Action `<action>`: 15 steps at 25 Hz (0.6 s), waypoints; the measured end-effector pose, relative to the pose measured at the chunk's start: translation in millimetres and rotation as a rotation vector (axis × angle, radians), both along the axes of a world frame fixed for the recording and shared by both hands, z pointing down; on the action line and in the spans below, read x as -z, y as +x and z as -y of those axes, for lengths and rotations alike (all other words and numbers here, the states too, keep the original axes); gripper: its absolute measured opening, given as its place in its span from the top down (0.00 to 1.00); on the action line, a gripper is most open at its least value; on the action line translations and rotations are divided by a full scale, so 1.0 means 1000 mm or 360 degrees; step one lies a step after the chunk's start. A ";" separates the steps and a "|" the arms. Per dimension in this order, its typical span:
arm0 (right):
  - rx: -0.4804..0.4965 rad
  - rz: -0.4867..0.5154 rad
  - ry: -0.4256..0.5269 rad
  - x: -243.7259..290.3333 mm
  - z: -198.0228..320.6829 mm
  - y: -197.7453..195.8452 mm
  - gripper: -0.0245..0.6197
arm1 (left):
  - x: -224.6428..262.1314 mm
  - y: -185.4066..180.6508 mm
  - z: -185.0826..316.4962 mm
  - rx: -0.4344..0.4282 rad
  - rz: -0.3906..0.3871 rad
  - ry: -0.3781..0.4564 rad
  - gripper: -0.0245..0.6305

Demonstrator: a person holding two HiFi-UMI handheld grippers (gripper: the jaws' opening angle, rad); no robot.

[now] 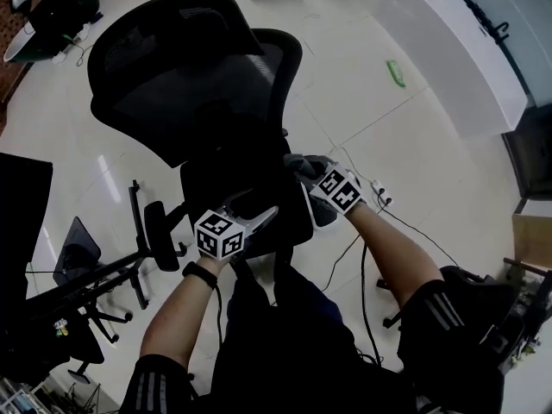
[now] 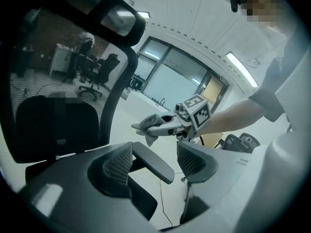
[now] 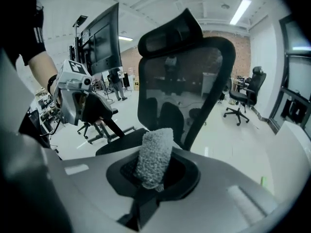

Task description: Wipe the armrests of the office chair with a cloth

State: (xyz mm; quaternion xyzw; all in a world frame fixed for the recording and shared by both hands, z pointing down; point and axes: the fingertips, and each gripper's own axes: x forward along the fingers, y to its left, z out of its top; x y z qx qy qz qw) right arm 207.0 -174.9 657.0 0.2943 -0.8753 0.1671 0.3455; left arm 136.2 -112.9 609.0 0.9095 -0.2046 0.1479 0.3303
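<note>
The black mesh office chair (image 1: 203,84) stands in front of me. My right gripper (image 1: 304,171) is shut on a grey fuzzy cloth (image 1: 296,162), held just above the front of the chair's right armrest (image 1: 323,212). In the right gripper view the cloth (image 3: 155,154) sticks up from the shut right gripper (image 3: 154,178). My left gripper (image 1: 259,212) hovers over the seat, open and holding nothing. In the left gripper view, past the open left gripper (image 2: 155,155), the right armrest (image 2: 154,162) shows with the cloth (image 2: 148,125) above it. The left armrest (image 1: 160,235) is untouched.
A dark monitor (image 1: 21,205) and a stand (image 1: 82,270) are at the left. Cables (image 1: 379,198) run over the tiled floor on the right. A white counter (image 1: 448,50) and a green object (image 1: 396,73) lie further off. Other office chairs (image 3: 243,98) stand in the room.
</note>
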 end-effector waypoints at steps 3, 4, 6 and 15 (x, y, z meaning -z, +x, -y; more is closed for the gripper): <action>0.0003 -0.0081 -0.0097 -0.038 0.015 0.016 0.91 | -0.024 0.014 0.011 -0.0020 0.0022 -0.0032 0.49; 0.0012 -0.0113 -0.0120 -0.049 0.018 0.020 0.91 | -0.032 0.018 0.015 -0.0024 0.0032 -0.0046 0.49; 0.0040 -0.0180 -0.0148 -0.071 0.024 0.028 0.91 | -0.048 0.026 0.019 -0.0030 0.0053 -0.0073 0.49; 0.0295 -0.0378 -0.0195 -0.131 0.028 0.032 0.91 | -0.089 0.054 0.019 -0.0086 0.0112 -0.0150 0.48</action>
